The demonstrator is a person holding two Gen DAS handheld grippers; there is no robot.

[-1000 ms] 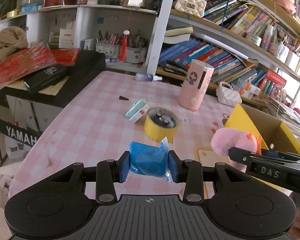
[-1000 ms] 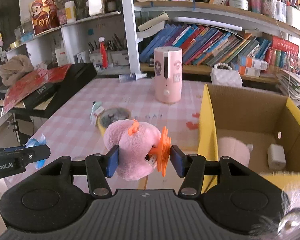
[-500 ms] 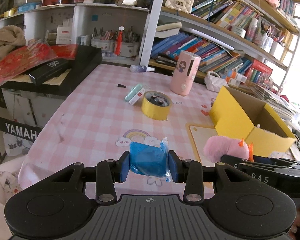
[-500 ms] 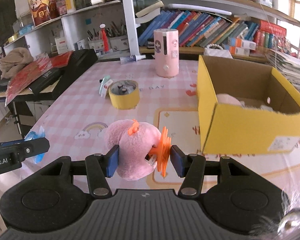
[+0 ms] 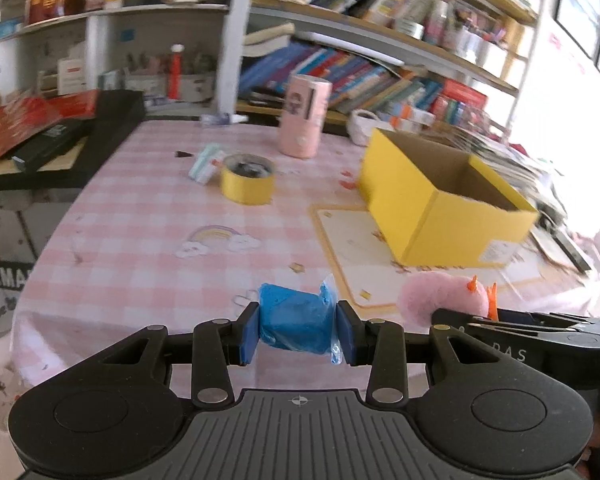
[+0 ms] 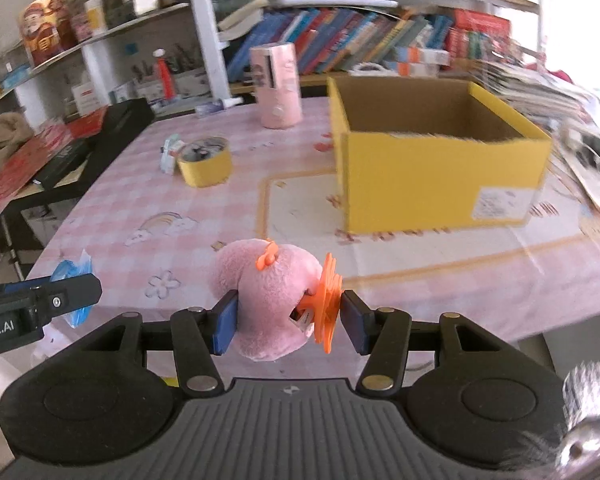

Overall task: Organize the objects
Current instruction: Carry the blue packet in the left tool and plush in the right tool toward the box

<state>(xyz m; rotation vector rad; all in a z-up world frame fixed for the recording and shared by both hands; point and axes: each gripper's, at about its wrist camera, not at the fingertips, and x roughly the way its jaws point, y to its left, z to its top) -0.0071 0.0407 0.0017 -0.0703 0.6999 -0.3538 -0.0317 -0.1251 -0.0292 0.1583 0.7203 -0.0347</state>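
Blue packet [image 5: 294, 322]: clamped between the pads of our left gripper [image 5: 296, 330], jaws closed snug on its sides, carried in the air above the near edge of the worktop [image 5: 148, 216]. Crinkled wrapper sticks out on its right side.

Pink plush toy [image 6: 270, 300]: pinched in our right gripper [image 6: 288, 320], jaws narrowed onto the soft body, with its orange frill [image 6: 328, 302] pressed against the right pad. Also held off the worktop, near edge.

Change over the last second: both grippers have backed away from the far side of the worktop. A second ago the yellow box [image 6: 432, 172] filled the right view close up, with its floor and contents visible; now it sits well apart, far right, and we see only its outer walls and open top. Neither grasp has shifted; both items sit in the pads as they did.

Reading: we judge that nothing was dropped in the box on this pass, so both items are yet to be placed. The pull-back may be a reset before a fresh approach, but we cannot tell.

Left behind on the worktop, far left of the box: yellow tape roll [image 5: 247, 180], a small mint-and-white box [image 5: 206, 162] just beside it, and a pink cylinder [image 5: 305, 116] farther back.
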